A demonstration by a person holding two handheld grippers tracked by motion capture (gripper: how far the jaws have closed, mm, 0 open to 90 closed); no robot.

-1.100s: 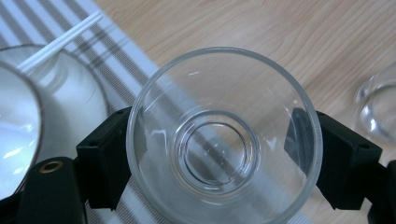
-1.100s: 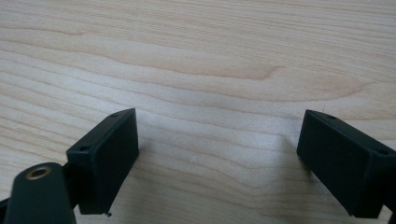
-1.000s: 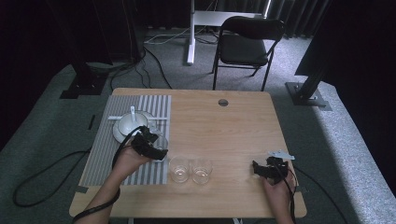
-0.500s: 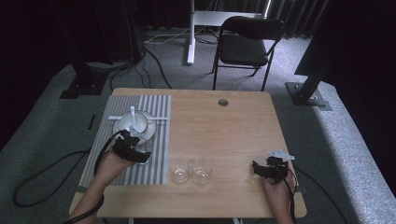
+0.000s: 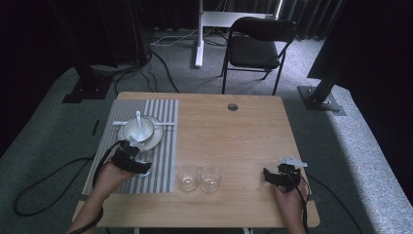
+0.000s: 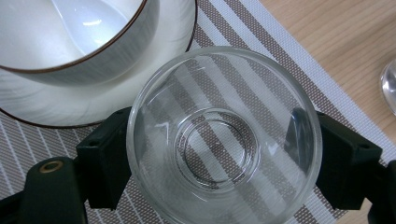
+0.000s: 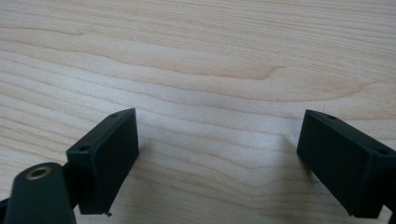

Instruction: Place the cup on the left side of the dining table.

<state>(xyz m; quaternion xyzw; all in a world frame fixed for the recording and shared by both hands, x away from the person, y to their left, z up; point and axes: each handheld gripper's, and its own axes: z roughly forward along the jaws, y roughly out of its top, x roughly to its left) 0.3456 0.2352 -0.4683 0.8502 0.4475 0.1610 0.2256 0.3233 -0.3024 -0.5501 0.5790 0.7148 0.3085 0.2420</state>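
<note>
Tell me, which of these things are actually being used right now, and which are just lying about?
In use:
- left gripper, closed on a glass
- striped mat beneath it
- bowl with spoon, on a plate beside it

Lying about:
- two glasses on the table
- right gripper, open, holding nothing
- chair

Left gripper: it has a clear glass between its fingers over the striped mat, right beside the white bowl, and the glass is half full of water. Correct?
Not quite. The glass is empty: the left gripper view looks straight down through its clear base to the striped mat. The rest holds: the left gripper has it between its fingers, beside the white bowl.
</note>
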